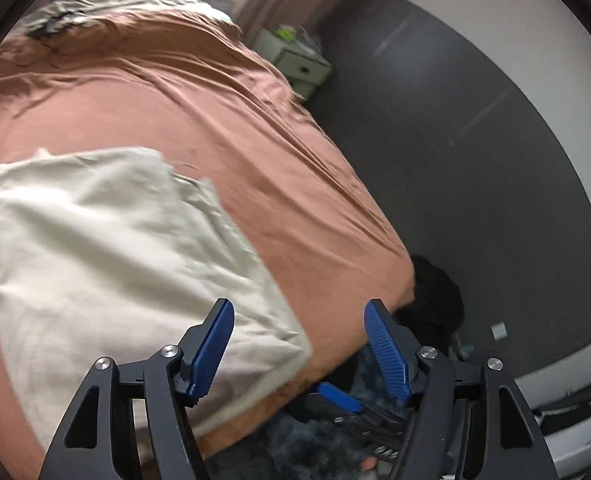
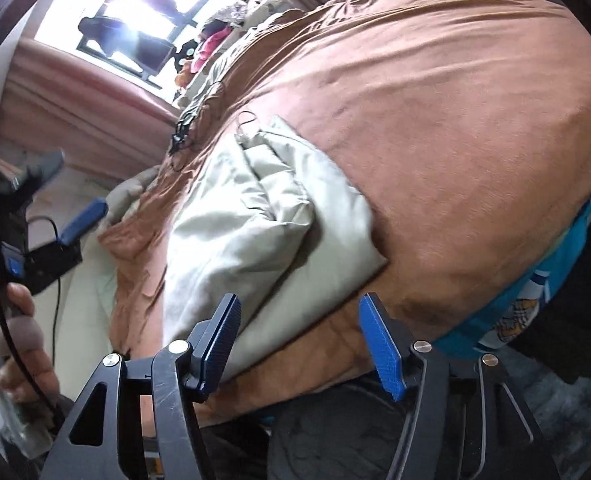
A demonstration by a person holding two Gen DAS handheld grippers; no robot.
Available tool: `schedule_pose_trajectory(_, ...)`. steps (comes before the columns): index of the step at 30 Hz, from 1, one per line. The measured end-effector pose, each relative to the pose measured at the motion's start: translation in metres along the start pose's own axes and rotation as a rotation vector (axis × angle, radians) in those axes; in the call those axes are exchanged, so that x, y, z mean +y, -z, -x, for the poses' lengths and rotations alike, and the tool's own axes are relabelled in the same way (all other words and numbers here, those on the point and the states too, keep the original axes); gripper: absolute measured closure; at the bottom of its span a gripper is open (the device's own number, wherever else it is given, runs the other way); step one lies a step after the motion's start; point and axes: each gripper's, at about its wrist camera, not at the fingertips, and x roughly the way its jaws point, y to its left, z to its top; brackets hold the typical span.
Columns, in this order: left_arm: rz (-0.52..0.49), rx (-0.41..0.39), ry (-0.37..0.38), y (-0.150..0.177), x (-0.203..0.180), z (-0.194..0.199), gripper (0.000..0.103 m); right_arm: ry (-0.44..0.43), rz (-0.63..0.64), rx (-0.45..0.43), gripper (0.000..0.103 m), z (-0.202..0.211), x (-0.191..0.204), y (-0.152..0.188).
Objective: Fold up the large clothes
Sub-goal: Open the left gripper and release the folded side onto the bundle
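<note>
Both claws released, left claw (image 1: 299, 322) and right claw (image 2: 299, 320) empty over the near edge of the cream garment (image 1: 107, 248), lying part-folded on the bed (image 1: 231, 120): pinch matching corners, lift evenly, align edges before lowering.

Both wrist views tilted down over the bed's (image 1: 215, 92) near edge, close, sharing the folded cream garment (image 1: 107, 248).

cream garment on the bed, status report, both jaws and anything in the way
Left gripper open, empty. Right gripper open, empty. Cream garment lies folded on the brown bedspread, released. Nothing in the way.
</note>
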Motion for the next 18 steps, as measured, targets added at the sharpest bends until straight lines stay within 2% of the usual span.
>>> schedule_pose_trajectory(7,0.112,-0.08,-0.133,0.023,0.068,0.051,0.034,-0.054,-0.013,0.032,0.041,-0.03,0.0,-0.012)
schedule_pose_trajectory(13,0.221,-0.12,-0.213,0.054,0.119,0.084,0.034,-0.046,-0.002,0.057,0.041,-0.048,0.003,-0.027)
schedule_pose_trajectory(18,0.273,-0.154,-0.283,0.083,0.144,0.101,0.034,-0.037,0.034,0.086,0.041,-0.063,0.015,-0.035)
